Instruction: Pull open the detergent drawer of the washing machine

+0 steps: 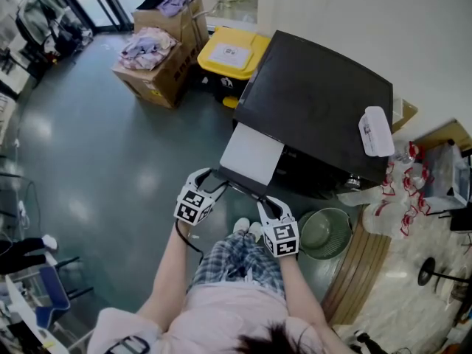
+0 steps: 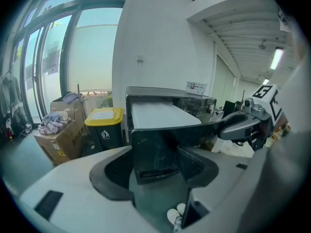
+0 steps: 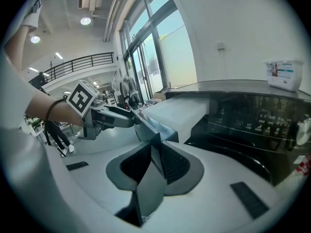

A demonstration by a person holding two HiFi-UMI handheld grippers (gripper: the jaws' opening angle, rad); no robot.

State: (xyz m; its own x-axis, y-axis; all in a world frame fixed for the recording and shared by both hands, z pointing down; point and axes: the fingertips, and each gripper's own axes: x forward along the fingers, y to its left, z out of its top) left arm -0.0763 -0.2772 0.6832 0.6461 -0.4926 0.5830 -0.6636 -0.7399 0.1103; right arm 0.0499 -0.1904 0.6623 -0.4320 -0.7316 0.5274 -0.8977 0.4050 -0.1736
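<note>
A black washing machine (image 1: 317,98) stands against the wall. Its detergent drawer (image 1: 252,153), white on top with a dark front panel (image 1: 237,186), sticks out towards me. My left gripper (image 1: 214,180) holds the panel's left end. In the left gripper view the dark panel (image 2: 160,149) fills the wide gap of the left gripper (image 2: 155,165), with both pads against it. My right gripper (image 1: 264,203) is at the panel's right end. In the right gripper view the right gripper (image 3: 154,161) is nearly closed, pinching the panel's thin edge (image 3: 148,130).
A yellow-lidded bin (image 1: 232,54) and cardboard boxes of clothes (image 1: 155,61) stand left of the machine. A green basin (image 1: 324,231) sits on the floor by its right front corner. A white box (image 1: 376,131) lies on the machine's top. My feet (image 1: 247,228) are under the drawer.
</note>
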